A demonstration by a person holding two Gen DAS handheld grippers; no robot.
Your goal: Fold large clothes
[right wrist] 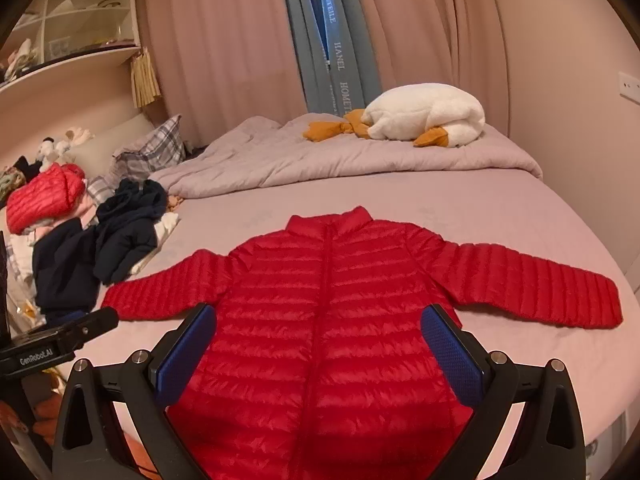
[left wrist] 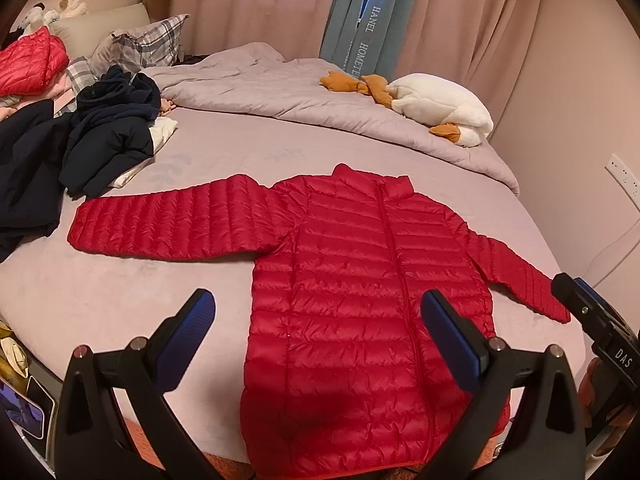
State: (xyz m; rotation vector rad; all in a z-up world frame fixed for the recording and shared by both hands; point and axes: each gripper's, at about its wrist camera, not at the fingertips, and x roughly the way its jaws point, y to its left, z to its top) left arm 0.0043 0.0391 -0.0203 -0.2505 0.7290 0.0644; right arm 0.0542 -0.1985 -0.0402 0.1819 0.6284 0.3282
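Note:
A red quilted down jacket (left wrist: 360, 280) lies flat, front up and zipped, on the bed, both sleeves spread out to the sides; it also shows in the right wrist view (right wrist: 332, 320). My left gripper (left wrist: 320, 340) is open and empty, held above the jacket's lower part. My right gripper (right wrist: 320, 352) is open and empty, held above the jacket's body. The right gripper's body shows at the right edge of the left wrist view (left wrist: 600, 328); the left gripper's body shows at the left of the right wrist view (right wrist: 60, 340).
The bed (left wrist: 120, 288) has a lilac sheet. A pile of dark navy clothes (left wrist: 92, 148) lies at the left. A folded red jacket (left wrist: 28, 64), plaid pillows (left wrist: 148, 40), a crumpled duvet (left wrist: 280, 92) and a white goose plush (left wrist: 440, 108) lie farther back.

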